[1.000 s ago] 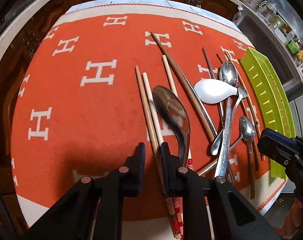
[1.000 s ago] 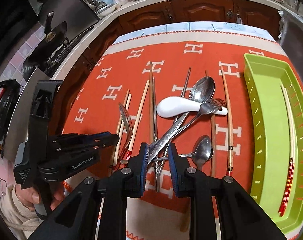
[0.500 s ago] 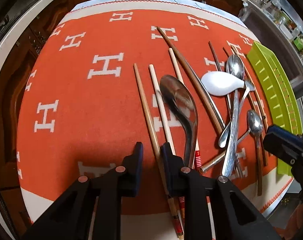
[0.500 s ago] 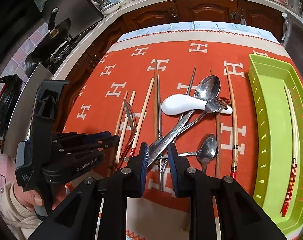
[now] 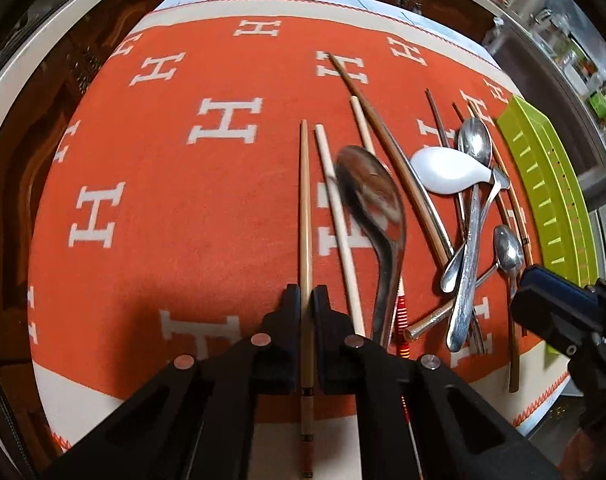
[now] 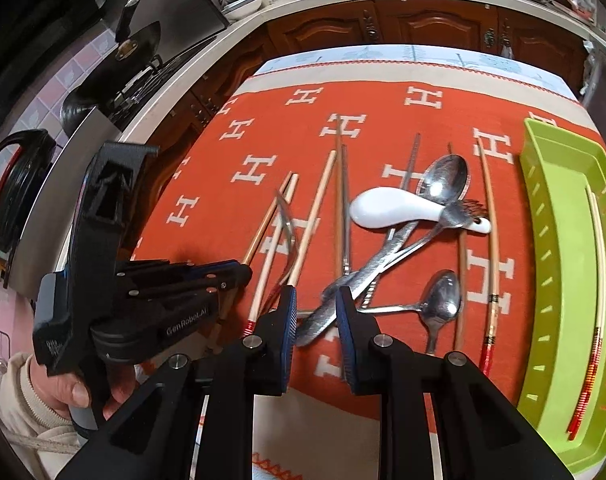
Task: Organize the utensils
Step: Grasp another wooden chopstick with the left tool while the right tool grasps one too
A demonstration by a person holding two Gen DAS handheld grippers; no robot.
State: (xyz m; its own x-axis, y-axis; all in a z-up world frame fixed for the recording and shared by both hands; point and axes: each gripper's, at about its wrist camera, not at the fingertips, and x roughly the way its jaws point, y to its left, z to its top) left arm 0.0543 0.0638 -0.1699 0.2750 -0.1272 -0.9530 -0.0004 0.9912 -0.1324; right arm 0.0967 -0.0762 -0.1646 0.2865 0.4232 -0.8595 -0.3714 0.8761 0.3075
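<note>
The left tongs (image 5: 306, 300) are closed on a light wooden chopstick (image 5: 304, 200), gripping it near its decorated near end; the shaft runs straight away between the tips over the orange cloth (image 5: 163, 208) on the worktop. A paler chopstick (image 5: 337, 220) and a large metal spoon (image 5: 377, 208) lie just right of it. The right tongs (image 6: 315, 308) stand narrowly apart, holding nothing, above the handles of the crossed cutlery pile (image 6: 383, 264). The green tray (image 6: 563, 280) at far right holds one chopstick (image 6: 597, 280).
</note>
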